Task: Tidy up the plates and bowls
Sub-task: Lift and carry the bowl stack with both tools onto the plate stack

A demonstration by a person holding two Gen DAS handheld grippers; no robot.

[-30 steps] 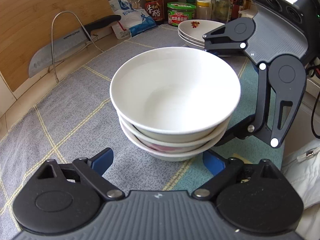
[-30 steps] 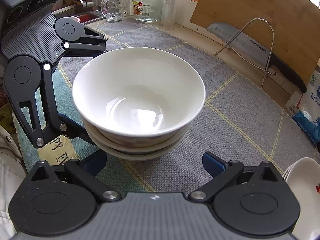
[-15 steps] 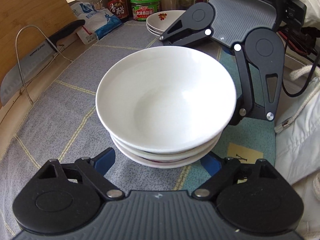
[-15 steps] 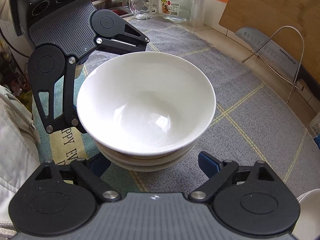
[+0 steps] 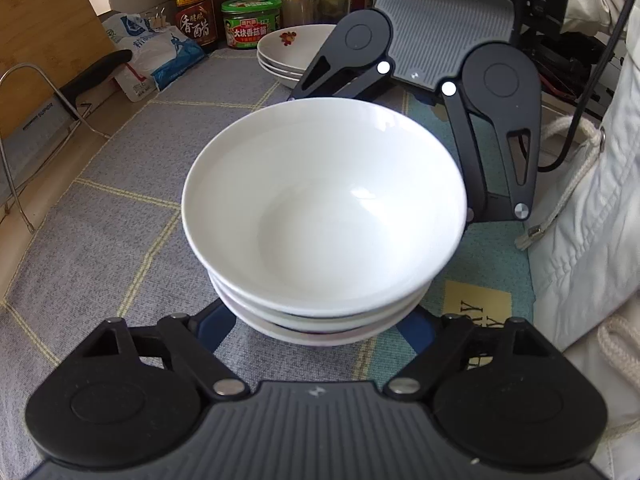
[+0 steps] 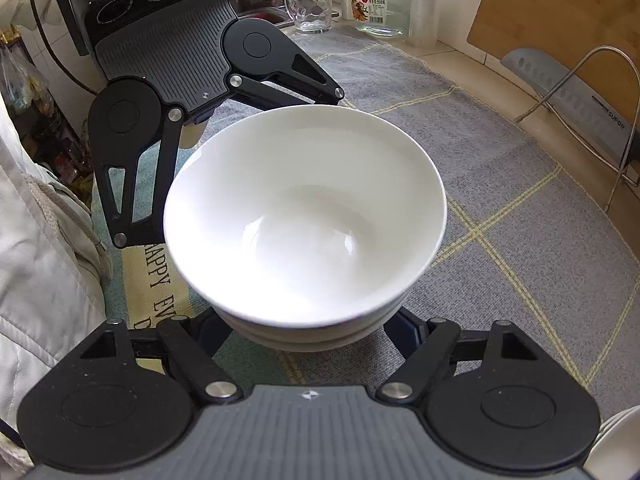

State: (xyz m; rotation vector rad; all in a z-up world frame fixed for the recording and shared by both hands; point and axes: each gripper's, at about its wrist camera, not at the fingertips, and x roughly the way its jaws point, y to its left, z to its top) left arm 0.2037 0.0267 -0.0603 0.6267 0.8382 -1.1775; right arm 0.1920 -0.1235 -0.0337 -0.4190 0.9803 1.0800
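White bowls (image 5: 324, 216) sat nested and empty, both grippers (image 5: 316, 326) (image 6: 308, 330) closing around the stack, contact hidden; plates (image 5: 288, 50) at eleven o'clock.

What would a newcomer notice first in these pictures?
A stack of white bowls fills the middle, on a grey checked mat. The left claw and right claw reach around its base from opposite sides. Behind it, a pile of plates sits near jars.
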